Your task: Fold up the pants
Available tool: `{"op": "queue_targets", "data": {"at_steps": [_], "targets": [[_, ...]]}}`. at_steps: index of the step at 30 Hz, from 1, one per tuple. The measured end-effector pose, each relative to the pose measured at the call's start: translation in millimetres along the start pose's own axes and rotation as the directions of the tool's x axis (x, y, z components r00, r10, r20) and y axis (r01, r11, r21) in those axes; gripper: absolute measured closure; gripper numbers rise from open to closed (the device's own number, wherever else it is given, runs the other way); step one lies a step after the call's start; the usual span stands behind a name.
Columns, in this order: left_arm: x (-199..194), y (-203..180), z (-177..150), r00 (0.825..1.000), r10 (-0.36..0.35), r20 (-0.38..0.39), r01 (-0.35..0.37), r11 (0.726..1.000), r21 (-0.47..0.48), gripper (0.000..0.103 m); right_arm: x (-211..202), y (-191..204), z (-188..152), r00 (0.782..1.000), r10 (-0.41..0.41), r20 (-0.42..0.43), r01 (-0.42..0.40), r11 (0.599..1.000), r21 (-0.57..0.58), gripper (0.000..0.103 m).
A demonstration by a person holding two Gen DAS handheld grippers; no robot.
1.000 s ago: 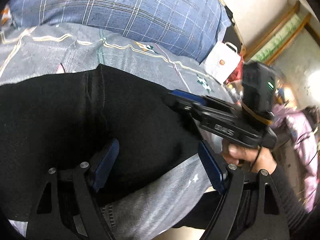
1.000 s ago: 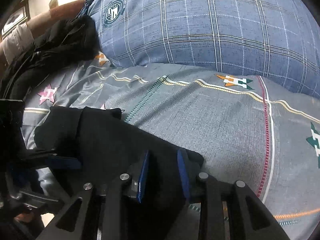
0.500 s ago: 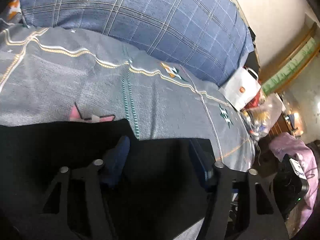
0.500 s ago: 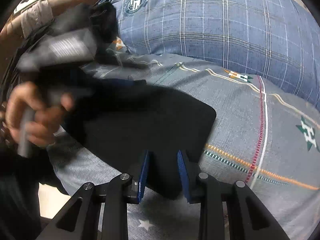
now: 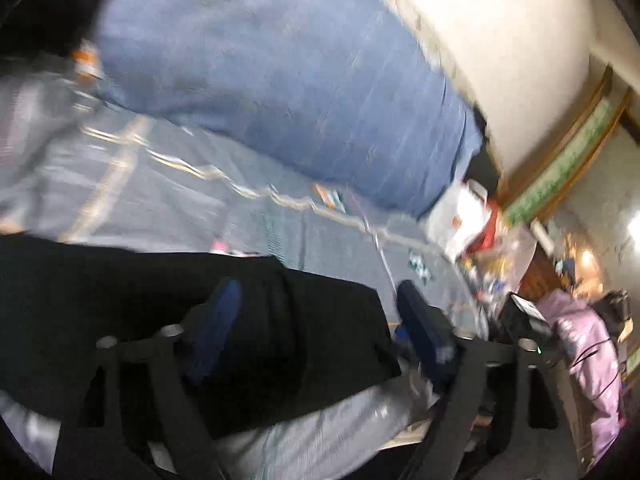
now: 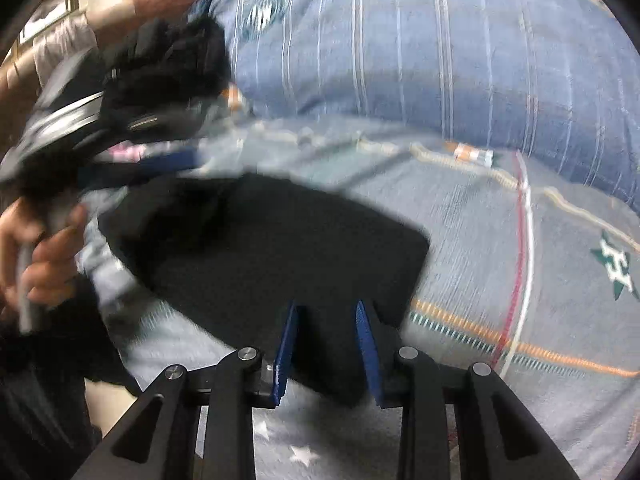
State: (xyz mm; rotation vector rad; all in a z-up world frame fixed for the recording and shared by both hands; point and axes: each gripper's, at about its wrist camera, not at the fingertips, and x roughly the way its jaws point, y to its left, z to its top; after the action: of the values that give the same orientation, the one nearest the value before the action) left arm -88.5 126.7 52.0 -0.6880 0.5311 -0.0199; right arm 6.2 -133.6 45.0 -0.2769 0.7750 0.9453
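The black pants (image 6: 272,248) lie folded into a flat rectangle on the grey patterned bedsheet (image 6: 480,240). They also show in the left wrist view (image 5: 160,300). My right gripper (image 6: 326,320) has its blue pads around the near edge of the pants, with fabric between them. My left gripper (image 5: 316,320) is open wide, just above the pants' right end; its left pad (image 5: 216,320) is over the fabric. The left gripper and the hand holding it (image 6: 44,248) show blurred at the left of the right wrist view.
A big blue plaid pillow (image 6: 420,48) lies at the back of the bed. Dark clothing (image 6: 160,64) is piled at the back left. A white bag (image 5: 468,216) and clutter stand beyond the bed's right edge, with a purple garment (image 5: 588,352).
The right gripper has drawn back to the near edge of the folded pants. The left gripper has swung over the pants' right end and both views are blurred by motion.
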Motion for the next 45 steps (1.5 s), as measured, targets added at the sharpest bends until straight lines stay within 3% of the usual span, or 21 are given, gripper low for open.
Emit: {"op": "queue_targets", "data": {"at_steps": [2, 4, 6, 7, 9, 11, 13, 16, 17, 21, 27, 29, 30, 32, 34, 35, 39, 42, 45], "targets": [[-38, 18, -12, 0.997, 0.049, 0.060, -0.045, 0.997, -0.068, 0.018, -5, -2, 8, 0.998, 0.027, 0.060, -0.029, 0.999, 0.039, 0.073], [-65, 41, -27, 0.987, 0.130, 0.090, -0.113, 0.978, -0.178, 0.018, 3, -3, 14, 0.997, 0.041, 0.065, -0.047, 0.996, 0.080, 0.073], [-81, 66, -41, 0.974, 0.212, 0.086, -0.178, 0.937, -0.301, 0.018, 14, 1, 18, 0.998, 0.042, 0.039, -0.045, 0.994, 0.095, 0.073], [-87, 80, -48, 0.964, 0.253, 0.080, -0.205, 0.902, -0.379, 0.018, 20, 4, 19, 0.999, 0.040, 0.026, -0.043, 0.995, 0.094, 0.073], [-92, 104, -59, 0.964, 0.256, 0.075, -0.184, 0.842, -0.506, 0.018, 28, 12, 20, 0.998, 0.063, -0.001, -0.062, 0.994, 0.086, 0.073], [-86, 126, -67, 0.975, 0.211, 0.071, -0.125, 0.785, -0.607, 0.018, 39, 20, 16, 0.998, 0.041, -0.045, -0.038, 0.997, 0.065, 0.073], [-73, 142, -70, 0.986, 0.150, 0.070, -0.068, 0.752, -0.656, 0.018, 47, 28, 12, 0.997, 0.006, -0.079, -0.005, 1.000, 0.025, 0.073], [-64, 159, -75, 0.985, 0.157, 0.072, -0.063, 0.712, -0.699, 0.019, 47, 30, 10, 0.997, -0.006, -0.074, 0.006, 1.000, -0.006, 0.072], [-66, 160, -76, 0.983, 0.152, 0.104, -0.035, 0.711, -0.702, 0.018, 46, 28, 8, 0.997, -0.001, -0.072, 0.001, 1.000, 0.001, 0.072], [-65, 164, -70, 0.969, 0.181, 0.167, -0.027, 0.750, -0.660, 0.018, 44, 23, 5, 0.998, 0.019, -0.066, -0.018, 0.999, 0.027, 0.072], [-72, 172, -73, 0.950, 0.160, 0.269, 0.063, 0.744, -0.665, 0.018, 44, 26, 3, 0.998, 0.009, -0.061, -0.009, 1.000, 0.008, 0.072], [-76, 172, -72, 0.950, 0.160, 0.267, 0.062, 0.744, -0.665, 0.018, 44, 26, 3, 0.998, 0.009, -0.058, -0.009, 1.000, 0.009, 0.071], [-78, 172, -71, 0.950, 0.172, 0.261, 0.047, 0.746, -0.665, 0.021, 44, 26, 3, 0.998, 0.010, -0.058, -0.009, 1.000, 0.009, 0.070], [-79, 173, -72, 0.950, 0.224, 0.217, -0.019, 0.737, -0.676, 0.037, 45, 27, 3, 0.998, 0.010, -0.056, -0.010, 1.000, 0.008, 0.067], [-75, 176, -77, 0.945, 0.292, 0.150, -0.108, 0.707, -0.699, 0.071, 47, 29, 3, 0.998, 0.004, -0.055, -0.005, 1.000, -0.001, 0.066], [-74, 176, -79, 0.940, 0.312, 0.141, -0.131, 0.707, -0.695, 0.075, 47, 30, 3, 0.998, 0.003, -0.055, -0.003, 1.000, -0.005, 0.064], [-75, 163, -77, 0.914, 0.383, 0.136, -0.220, 0.747, -0.627, 0.086, 47, 31, 3, 0.999, 0.001, -0.054, -0.002, 1.000, -0.008, 0.063], [-75, 147, -73, 0.888, 0.436, 0.149, -0.286, 0.775, -0.564, 0.087, 47, 30, 3, 0.999, 0.004, -0.052, -0.005, 1.000, -0.005, 0.063], [-74, 120, -67, 0.840, 0.505, 0.197, -0.389, 0.815, -0.429, 0.087, 47, 30, 3, 0.999, 0.004, -0.052, -0.005, 1.000, -0.005, 0.063]]}}
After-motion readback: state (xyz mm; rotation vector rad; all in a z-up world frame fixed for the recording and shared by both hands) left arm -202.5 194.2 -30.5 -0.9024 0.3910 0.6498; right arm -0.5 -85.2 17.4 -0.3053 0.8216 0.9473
